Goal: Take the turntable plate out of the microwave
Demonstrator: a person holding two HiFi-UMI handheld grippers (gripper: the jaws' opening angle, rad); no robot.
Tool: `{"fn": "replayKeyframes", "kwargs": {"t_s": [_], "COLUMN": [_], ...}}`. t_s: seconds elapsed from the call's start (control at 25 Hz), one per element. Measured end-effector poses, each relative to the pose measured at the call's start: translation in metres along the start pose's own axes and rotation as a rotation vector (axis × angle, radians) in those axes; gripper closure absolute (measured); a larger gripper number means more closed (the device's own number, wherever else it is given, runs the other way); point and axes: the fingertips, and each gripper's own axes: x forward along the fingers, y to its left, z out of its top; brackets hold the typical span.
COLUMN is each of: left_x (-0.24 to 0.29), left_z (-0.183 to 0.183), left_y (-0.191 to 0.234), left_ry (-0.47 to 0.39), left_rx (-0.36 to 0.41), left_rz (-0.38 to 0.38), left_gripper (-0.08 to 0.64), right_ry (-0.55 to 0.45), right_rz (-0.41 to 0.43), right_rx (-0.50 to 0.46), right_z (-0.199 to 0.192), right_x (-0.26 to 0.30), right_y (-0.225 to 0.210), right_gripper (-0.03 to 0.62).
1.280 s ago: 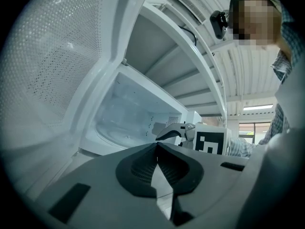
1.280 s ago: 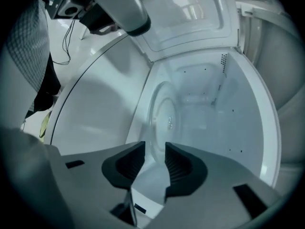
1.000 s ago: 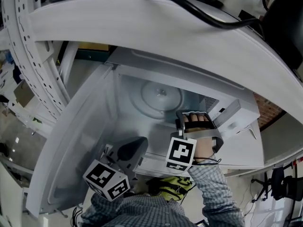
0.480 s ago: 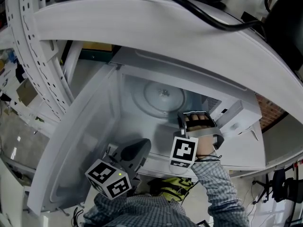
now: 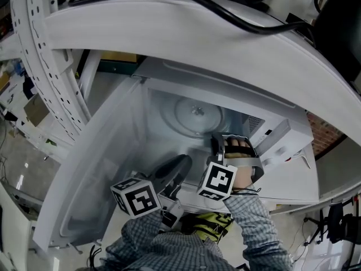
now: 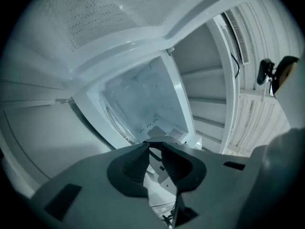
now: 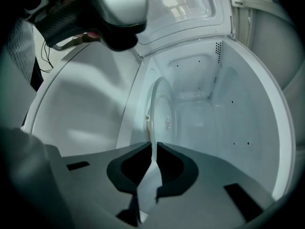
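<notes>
The glass turntable plate (image 5: 197,116) lies on the floor of the open white microwave (image 5: 169,81). My right gripper (image 5: 216,144) reaches into the cavity and is shut on the plate's near rim. In the right gripper view the plate (image 7: 164,109) shows edge-on, its rim pinched between the dark pads (image 7: 153,149). My left gripper (image 5: 181,165) hangs at the cavity's mouth, left of the right one. Its jaws (image 6: 153,148) are opening by a narrow gap with nothing between them, pointing into the cavity (image 6: 143,104).
The microwave door (image 5: 96,174) stands swung open at the left. A white perforated rack post (image 5: 34,66) rises at far left. A white shelf with a black cable (image 5: 237,16) overhangs the microwave. A yellow-patterned object (image 5: 210,224) sits low, near my sleeves.
My left gripper has moved right and up toward the cavity mouth and rolled, turning its marker cube. The right gripper stays at the plate's rim.
</notes>
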Motion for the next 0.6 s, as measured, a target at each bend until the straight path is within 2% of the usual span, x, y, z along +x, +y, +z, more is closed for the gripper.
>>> {"fn": "replayKeyframes", "kwargs": {"t_s": [0.08, 0.16, 0.48, 0.6], "left_x": [0.005, 0.008, 0.028, 0.034], "left_z": [0.004, 0.009, 0.031, 0.037], "left_y": [0.002, 0.006, 0.020, 0.028], "left_ry": [-0.017, -0.043, -0.104, -0.124], "left_rx": [-0.080, -0.156, -0.295, -0.383], "left_rz": [-0.020, -0.020, 0.019, 0.043], "left_gripper": [0.465, 0.436, 0.423, 0.423], "right_ry": [-0.002, -0.006, -0.027, -0.033], "right_rz": [-0.004, -0.007, -0.051, -0.054], "right_rx": [0.015, 0.028, 0.072, 0.090], "right_z": [0.000, 0.000, 0.002, 0.002], "right_x": [-0.001, -0.001, -0.009, -0.011], "right_y": [0.000, 0.000, -0.014, -0.019], "right_gripper": [0.554, 0.554, 0.554, 0.552]}}
